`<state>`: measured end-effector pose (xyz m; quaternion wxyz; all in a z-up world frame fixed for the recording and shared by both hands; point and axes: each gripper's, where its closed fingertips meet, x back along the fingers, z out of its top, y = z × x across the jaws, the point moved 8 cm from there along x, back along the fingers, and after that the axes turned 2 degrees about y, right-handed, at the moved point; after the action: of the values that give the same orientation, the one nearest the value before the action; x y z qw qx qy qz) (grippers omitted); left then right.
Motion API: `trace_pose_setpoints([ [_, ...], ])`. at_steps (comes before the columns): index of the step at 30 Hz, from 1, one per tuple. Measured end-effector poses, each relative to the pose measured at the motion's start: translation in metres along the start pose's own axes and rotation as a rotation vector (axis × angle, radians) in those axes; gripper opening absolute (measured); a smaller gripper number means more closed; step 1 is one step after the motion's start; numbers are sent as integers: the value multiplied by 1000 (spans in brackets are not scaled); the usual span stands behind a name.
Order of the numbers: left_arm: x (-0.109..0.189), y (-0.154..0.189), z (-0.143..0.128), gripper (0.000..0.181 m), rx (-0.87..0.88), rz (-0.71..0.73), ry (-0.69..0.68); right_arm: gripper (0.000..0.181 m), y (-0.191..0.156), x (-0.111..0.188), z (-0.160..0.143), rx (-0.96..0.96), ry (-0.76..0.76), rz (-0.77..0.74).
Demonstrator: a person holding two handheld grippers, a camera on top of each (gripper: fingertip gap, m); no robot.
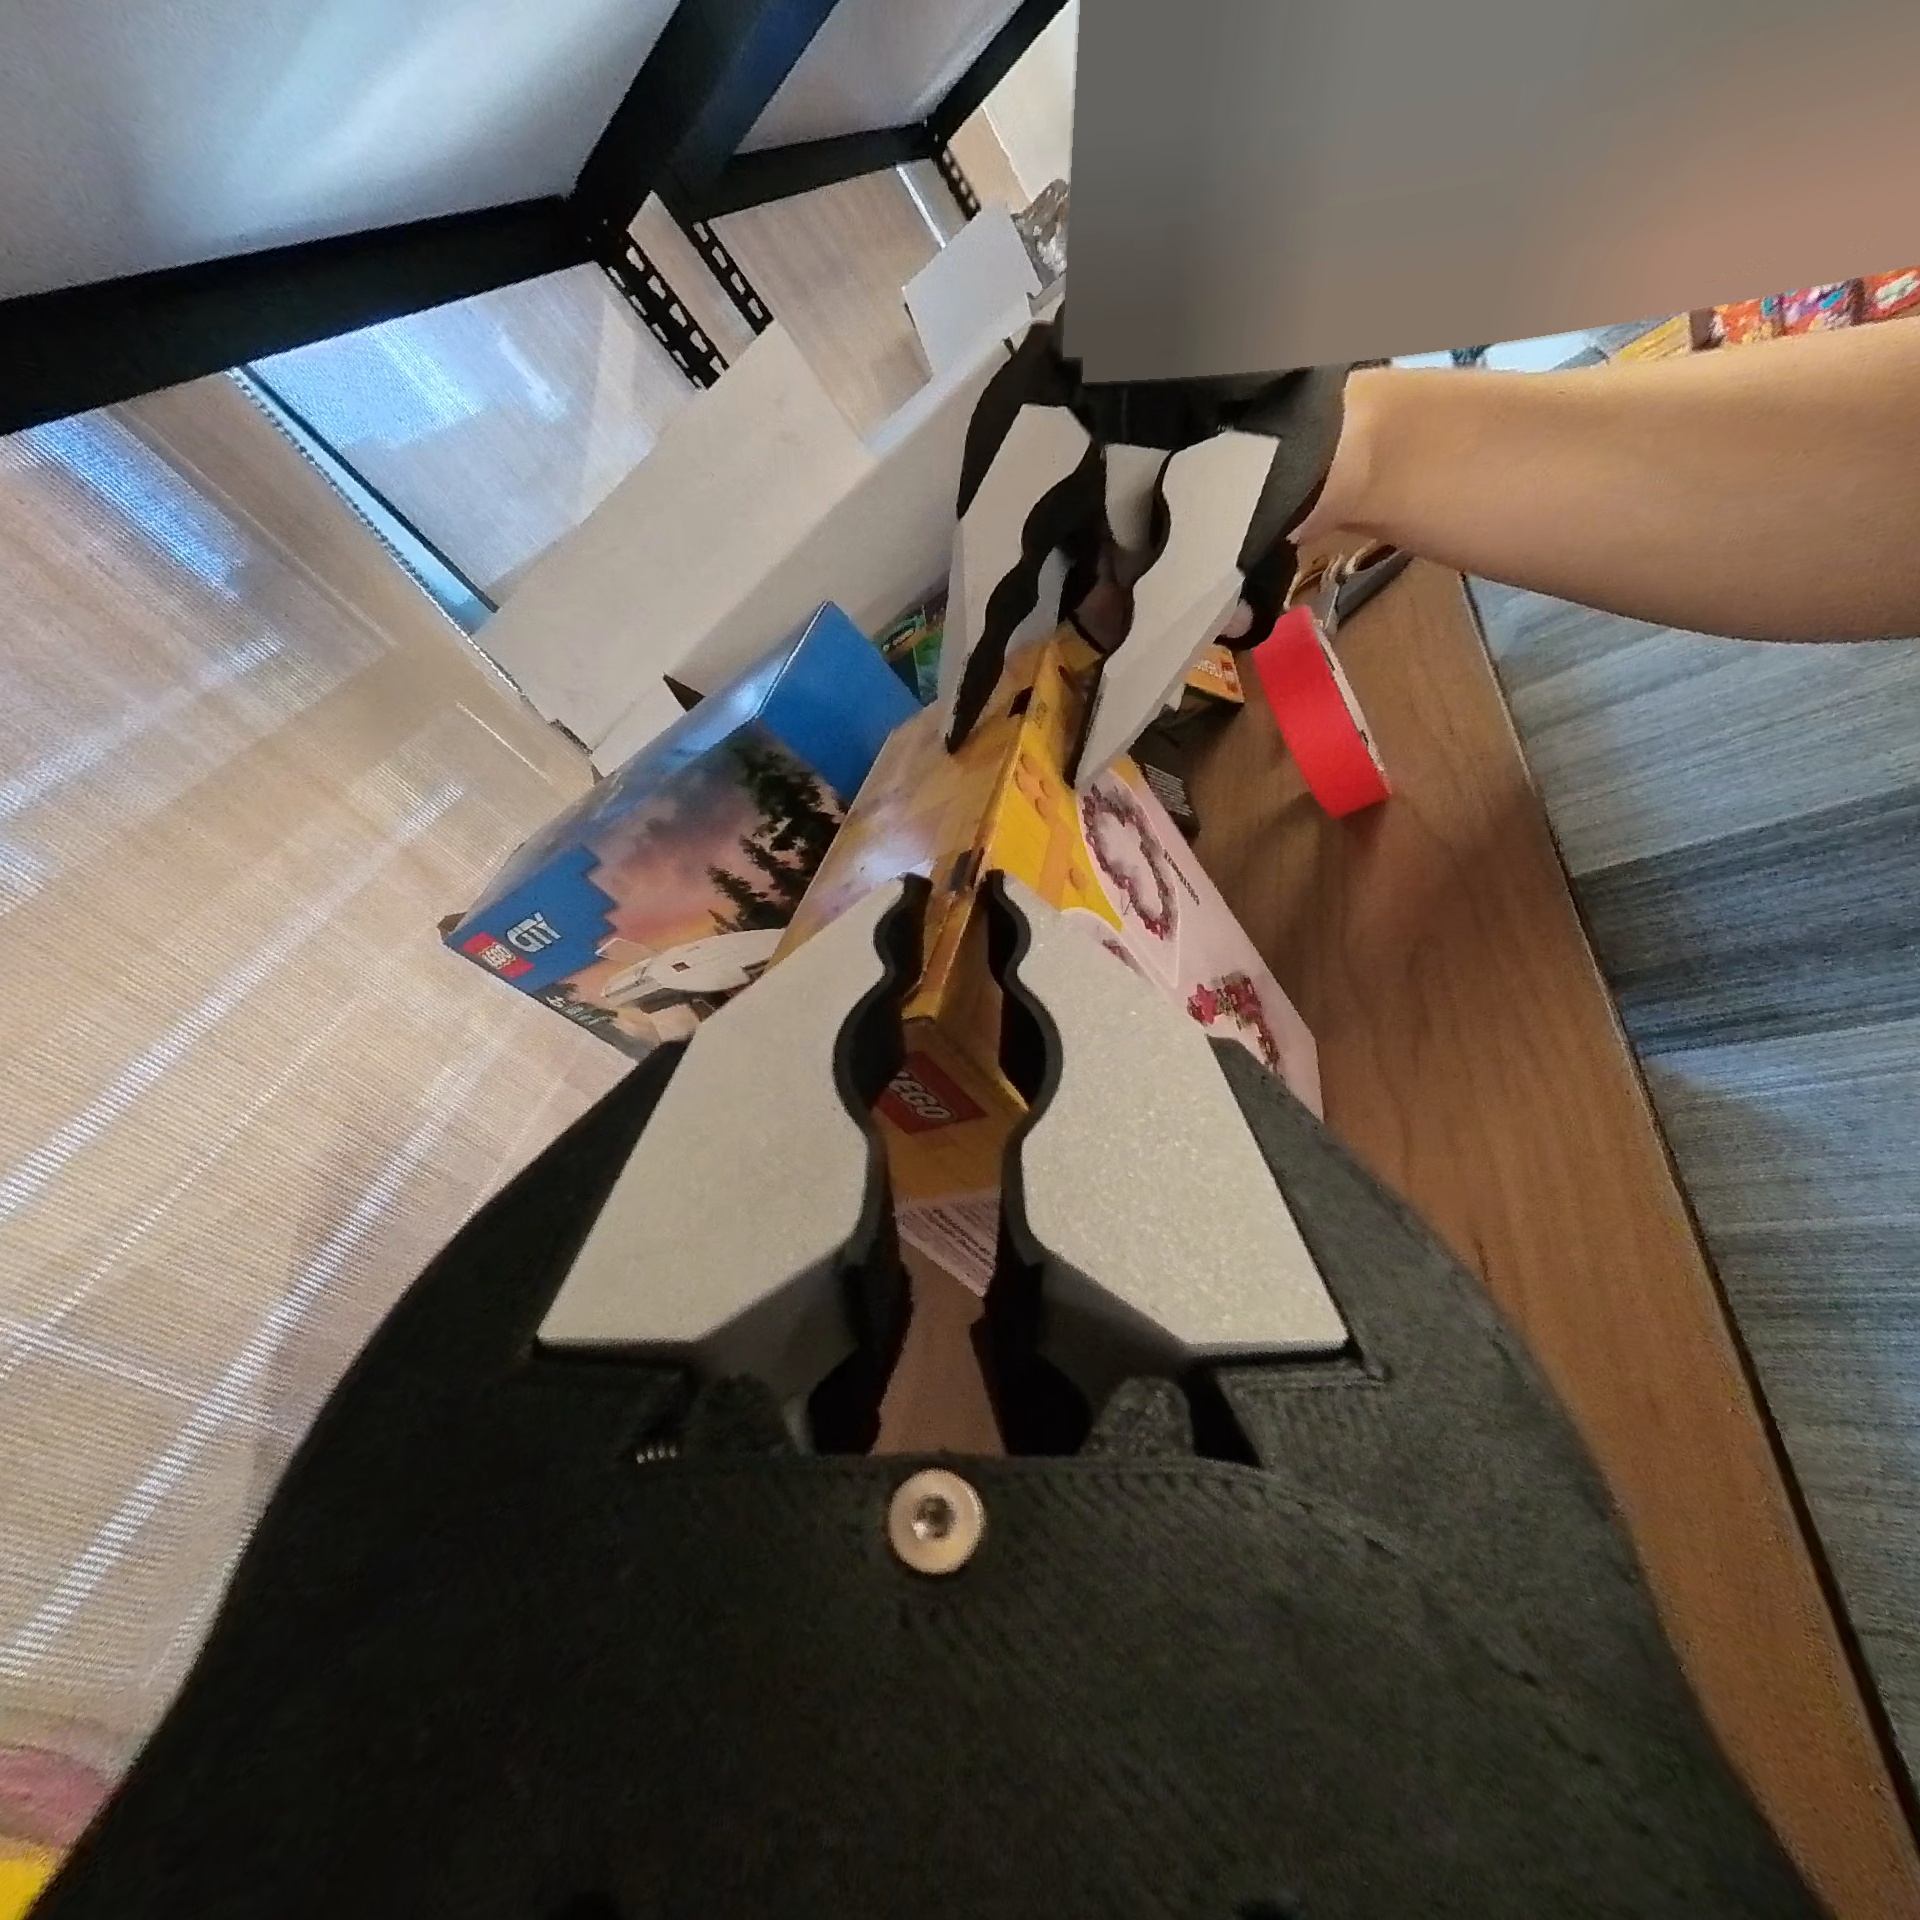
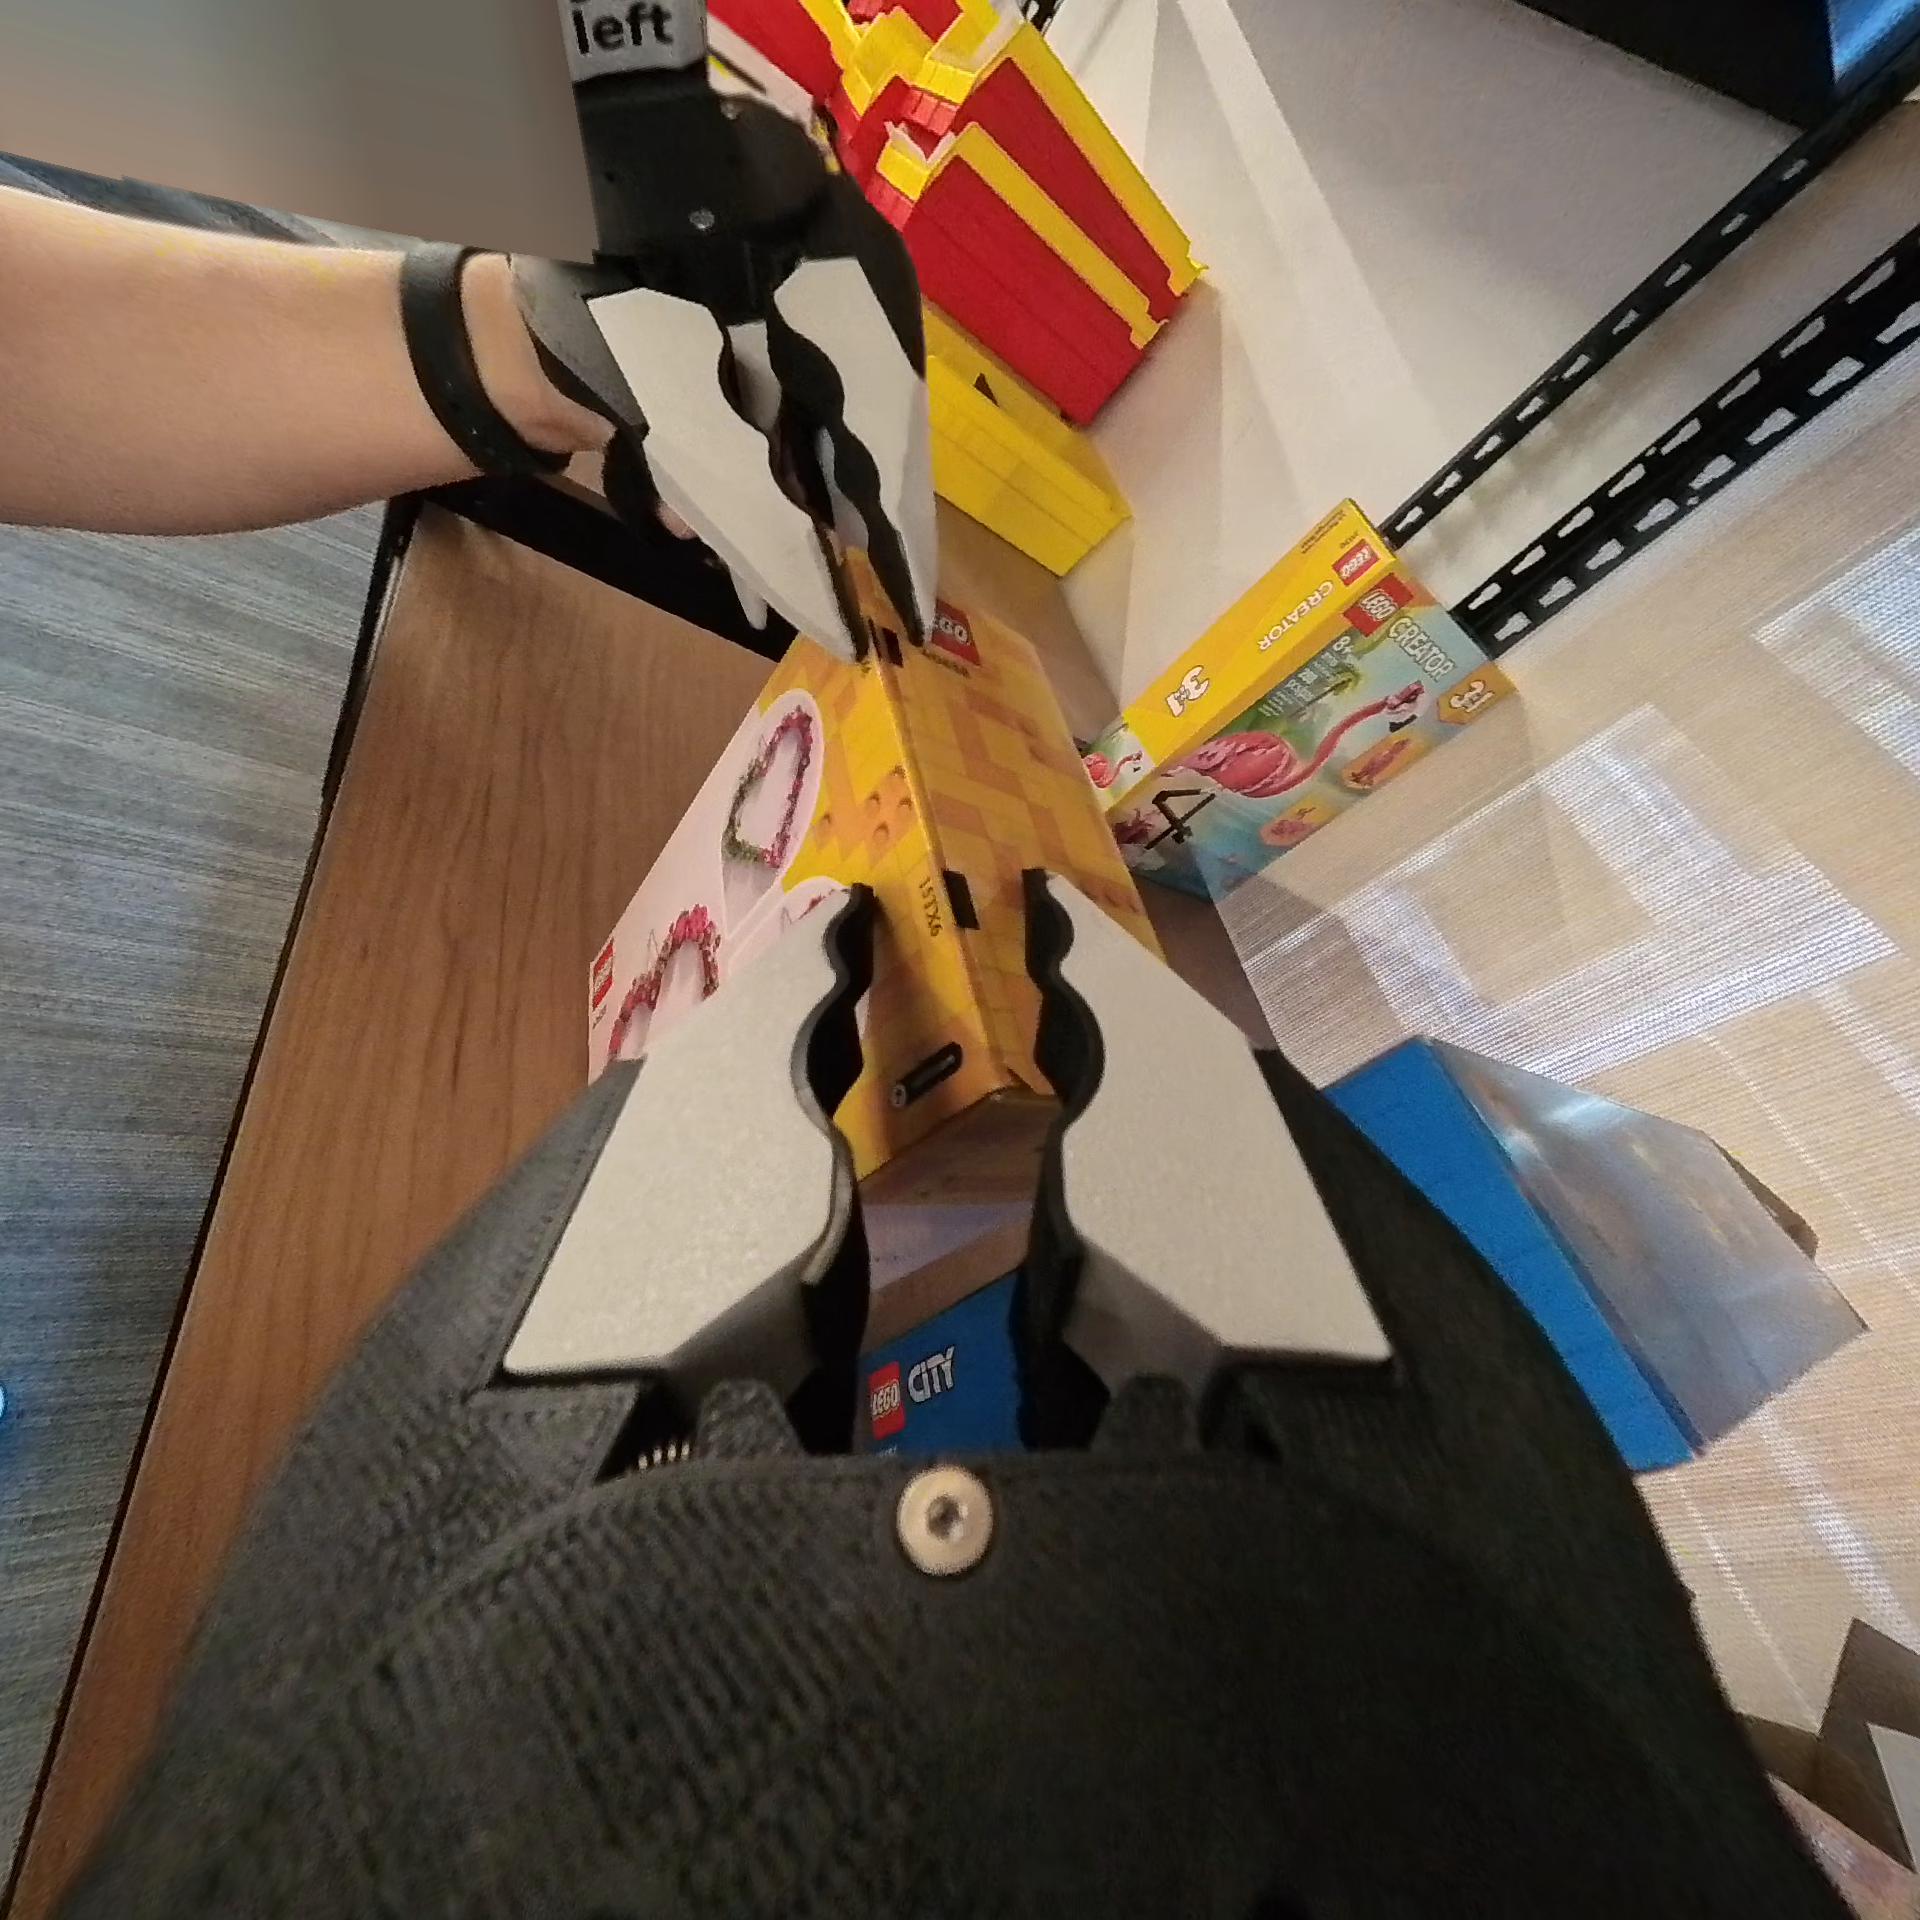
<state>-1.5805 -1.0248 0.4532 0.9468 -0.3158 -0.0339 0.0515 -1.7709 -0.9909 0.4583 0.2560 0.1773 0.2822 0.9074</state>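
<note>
Left gripper [image 1: 951,883] clamped narrow on yellow toy-brick box [image 1: 1023,790] at frame centre; right gripper [image 2: 945,883] half-wide around its other end, contact unclear; wooden table [image 2: 457,831] beneath.

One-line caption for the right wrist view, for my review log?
Two grippers, right and left, straddle opposite ends of an upright yellow box on a wooden table.

Bright daylight, seemingly through blinds; edges warped, slightly blurred.
</note>
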Motion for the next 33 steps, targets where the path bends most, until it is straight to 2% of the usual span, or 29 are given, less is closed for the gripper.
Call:
trace_pose_setpoints([
  [10, 0, -2, -5, 9, 55, -4, 61, 28, -1, -1, 2, -19, -36, -31],
  [20, 0, 2, -6, 10, 110, 42, 96, 27, -5, 0, 0, -19, -8, -85],
  [26, 0, 3, -7, 10, 88, 73, 114, 28, -7, 0, 2, 2, -31, -119],
  [29, 0, 5, -7, 10, 70, 86, 121, 29, -11, 15, 12, 19, -27, -152],
  [33, 0, 6, -7, 11, 68, 114, 125, 30, -20, 72, 32, 1, 102, -313],
])
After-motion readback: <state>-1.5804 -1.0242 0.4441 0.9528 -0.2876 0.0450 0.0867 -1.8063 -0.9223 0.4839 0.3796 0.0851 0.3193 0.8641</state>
